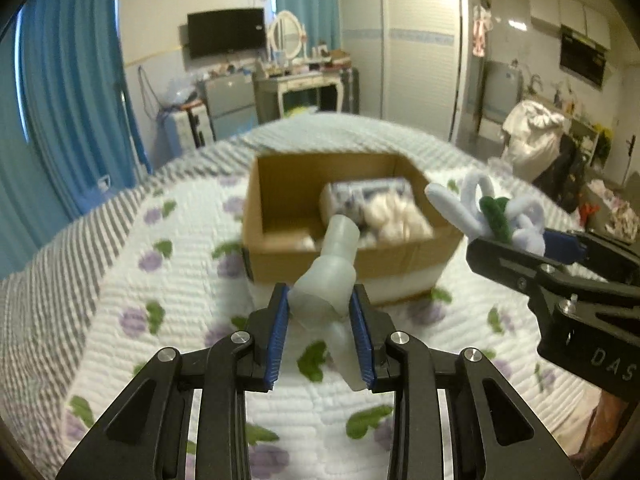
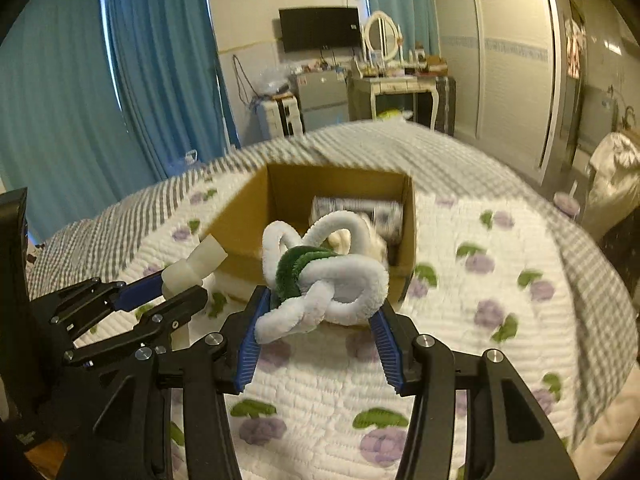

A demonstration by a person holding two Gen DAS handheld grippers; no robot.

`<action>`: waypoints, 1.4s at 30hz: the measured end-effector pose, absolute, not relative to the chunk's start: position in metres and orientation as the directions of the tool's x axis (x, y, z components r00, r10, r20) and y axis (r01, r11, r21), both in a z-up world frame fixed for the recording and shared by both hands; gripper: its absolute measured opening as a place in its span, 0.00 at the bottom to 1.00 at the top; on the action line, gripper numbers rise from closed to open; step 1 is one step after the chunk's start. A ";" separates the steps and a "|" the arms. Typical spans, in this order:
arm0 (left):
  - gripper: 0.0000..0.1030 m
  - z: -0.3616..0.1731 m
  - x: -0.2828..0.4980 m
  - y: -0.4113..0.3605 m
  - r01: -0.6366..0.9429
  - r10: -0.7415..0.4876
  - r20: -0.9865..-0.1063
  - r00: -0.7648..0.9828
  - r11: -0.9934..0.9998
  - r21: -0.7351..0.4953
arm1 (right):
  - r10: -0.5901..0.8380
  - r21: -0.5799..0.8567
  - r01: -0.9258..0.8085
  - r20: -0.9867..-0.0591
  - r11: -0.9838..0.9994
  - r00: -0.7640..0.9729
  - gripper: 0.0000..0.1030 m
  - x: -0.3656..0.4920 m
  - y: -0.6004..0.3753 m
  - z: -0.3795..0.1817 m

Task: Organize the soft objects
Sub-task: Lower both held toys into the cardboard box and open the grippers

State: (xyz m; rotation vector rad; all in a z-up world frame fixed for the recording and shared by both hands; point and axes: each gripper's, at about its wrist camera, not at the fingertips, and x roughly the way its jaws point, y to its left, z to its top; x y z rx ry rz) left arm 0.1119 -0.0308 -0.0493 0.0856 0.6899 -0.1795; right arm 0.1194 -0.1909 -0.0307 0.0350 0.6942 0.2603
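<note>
We see a bed covered by a white quilt [image 1: 192, 300] with purple flowers, and teal curtains [image 1: 72, 92] along the left wall. On the far wall hangs a black television [image 2: 319, 29], beside a white dressing table [image 2: 394, 80] with an oval mirror [image 2: 382, 36]. At right stands a pale sliding-door wardrobe [image 1: 420, 40].

A lived-in bedroom, white quilted bedspread with purple flowers [image 1: 180, 292], long teal curtains [image 1: 76, 92], black wall-mounted television [image 1: 226, 32], white dressing table with oval mirror [image 1: 298, 80], pale sliding-door wardrobe [image 1: 400, 40]
</note>
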 end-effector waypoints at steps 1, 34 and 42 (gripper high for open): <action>0.29 -0.037 0.116 -0.030 0.191 -0.142 -0.626 0.767 0.982 0.011 | 0.249 0.112 -0.230 -0.617 0.967 0.747 0.48 0.121 -0.191 -0.020; 0.40 -0.067 0.261 -0.033 0.223 -0.136 -0.613 0.778 0.972 0.068 | 0.317 0.105 -0.335 -0.660 0.936 0.681 0.48 0.296 -0.165 -0.039; 0.88 -0.061 0.259 -0.025 0.172 -0.116 -0.599 0.792 0.984 0.038 | 0.321 0.148 -0.299 -0.653 0.943 0.686 0.72 0.301 -0.170 -0.036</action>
